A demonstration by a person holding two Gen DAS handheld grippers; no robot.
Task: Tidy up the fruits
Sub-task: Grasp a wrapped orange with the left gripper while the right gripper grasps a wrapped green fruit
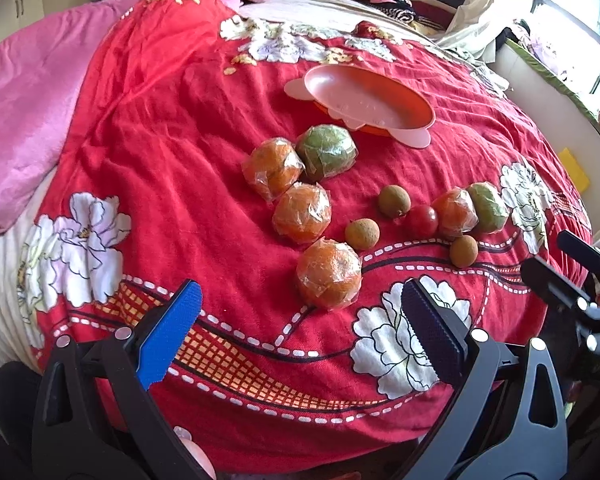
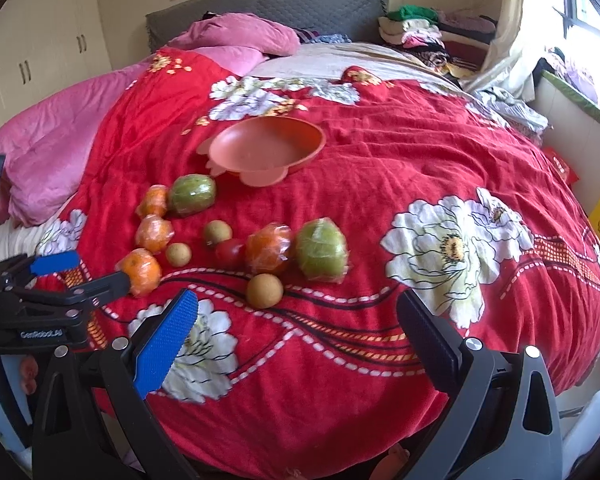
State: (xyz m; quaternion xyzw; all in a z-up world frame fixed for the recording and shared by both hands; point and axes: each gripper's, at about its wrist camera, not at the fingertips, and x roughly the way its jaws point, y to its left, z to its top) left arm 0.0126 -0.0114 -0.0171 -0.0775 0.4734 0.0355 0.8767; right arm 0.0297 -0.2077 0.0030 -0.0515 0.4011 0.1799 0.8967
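**Me:** Fruits lie loose on the red bedspread, none in the orange bowl beyond them yet. From the left: three film-wrapped oranges and a green fruit clustered, the nearest orange just ahead of my left gripper, jaws wide apart and holding nothing.

**Partner:** And on the right?

**Me:** Small brown fruits, a tomato, another wrapped orange, a wrapped green fruit. My right gripper is spread wide and empty too, with the nearest brown fruit just ahead of it.

**Partner:** Advice?

**Me:** Straddle the orange squarely; I expect the film to be slippery and the bedding to sag.

**Partner:** Anything unclear?

**Me:** What the wrapped green fruits are. The bowl sits tilted, and my own fingers hide the bed's near edge.
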